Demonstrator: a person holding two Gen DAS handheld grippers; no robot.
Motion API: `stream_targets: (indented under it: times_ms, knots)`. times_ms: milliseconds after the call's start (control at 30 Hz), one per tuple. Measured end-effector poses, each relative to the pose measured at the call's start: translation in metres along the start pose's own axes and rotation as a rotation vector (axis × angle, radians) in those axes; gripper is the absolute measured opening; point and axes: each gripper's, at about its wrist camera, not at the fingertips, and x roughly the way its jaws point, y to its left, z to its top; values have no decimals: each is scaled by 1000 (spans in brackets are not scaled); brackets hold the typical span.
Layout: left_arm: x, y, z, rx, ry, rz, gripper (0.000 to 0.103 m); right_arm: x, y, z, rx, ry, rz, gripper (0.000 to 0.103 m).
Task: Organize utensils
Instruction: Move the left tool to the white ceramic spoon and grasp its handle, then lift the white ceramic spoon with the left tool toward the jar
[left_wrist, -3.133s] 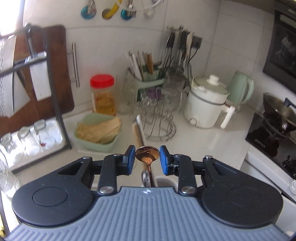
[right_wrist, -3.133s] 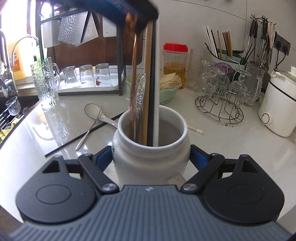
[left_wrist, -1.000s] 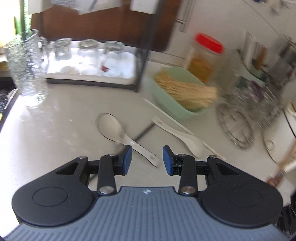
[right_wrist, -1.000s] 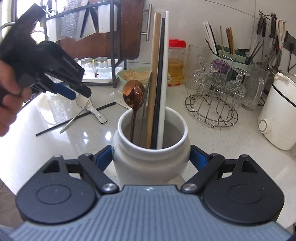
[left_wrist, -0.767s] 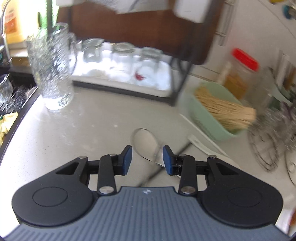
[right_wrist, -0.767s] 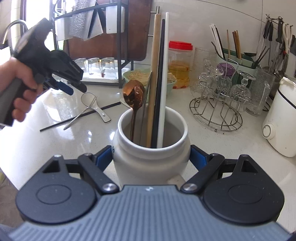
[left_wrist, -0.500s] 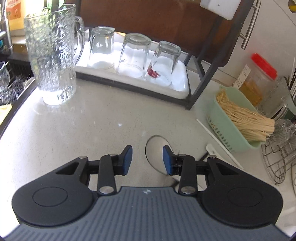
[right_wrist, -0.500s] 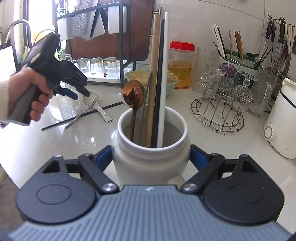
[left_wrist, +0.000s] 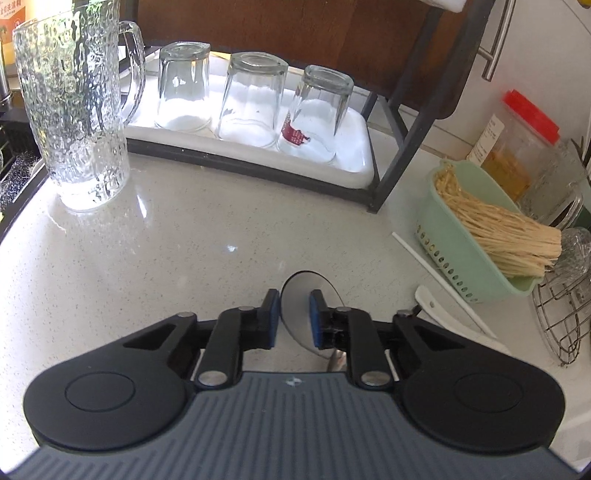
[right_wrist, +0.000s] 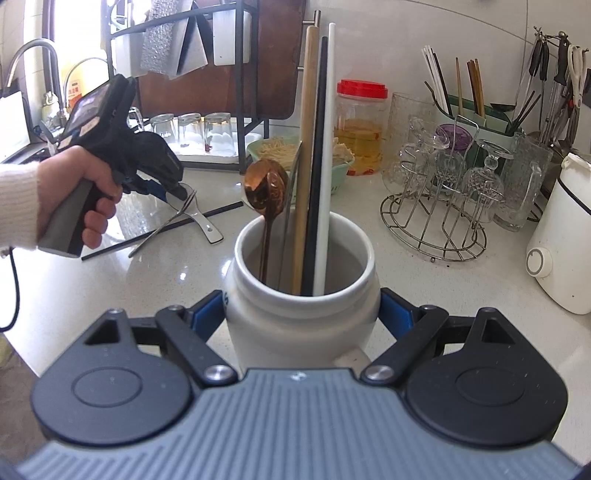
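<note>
1. The speckled pale stone countertop (left_wrist: 184, 240) carries the loose utensils.
2. The white ceramic crock (right_wrist: 301, 295) is clamped between the right gripper (right_wrist: 301, 314) pads, probably steadied for loading; it already holds a copper spoon (right_wrist: 266, 188) and long sticks.
3. The left gripper (left_wrist: 293, 318), tongs narrowed, straddles the bowl of a shiny steel spoon (left_wrist: 308, 295) lying on the counter; whether it already pinches is unclear.
4. A white ceramic spoon (left_wrist: 443, 314) lies just beside.

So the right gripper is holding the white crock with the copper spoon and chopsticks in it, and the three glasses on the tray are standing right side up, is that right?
Not quite. The three glasses on the white tray stand upside down, mouths on the tray, as the left wrist view shows. The rest holds: the right gripper clamps the white crock containing the copper spoon and chopsticks.
</note>
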Motion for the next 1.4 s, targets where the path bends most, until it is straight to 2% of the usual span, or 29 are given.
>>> stream_targets:
  times_ms: [300, 600, 1067, 1267, 1400]
  knots:
    - [-22, -9, 9, 83, -46, -20, 6, 3, 5, 0, 11, -15, -26, 90]
    - [-59, -21, 15, 173, -103, -51, 5, 7, 13, 2, 42, -21, -66, 90]
    - [-111, -33, 7, 196, -135, -154, 5, 10, 24, 4, 84, -22, -132, 90]
    - [-151, -40, 1, 204, -172, -155, 5, 10, 22, 6, 82, -7, -119, 90]
    - [-183, -48, -6, 206, -209, -130, 5, 9, 20, 10, 87, 29, -106, 90]
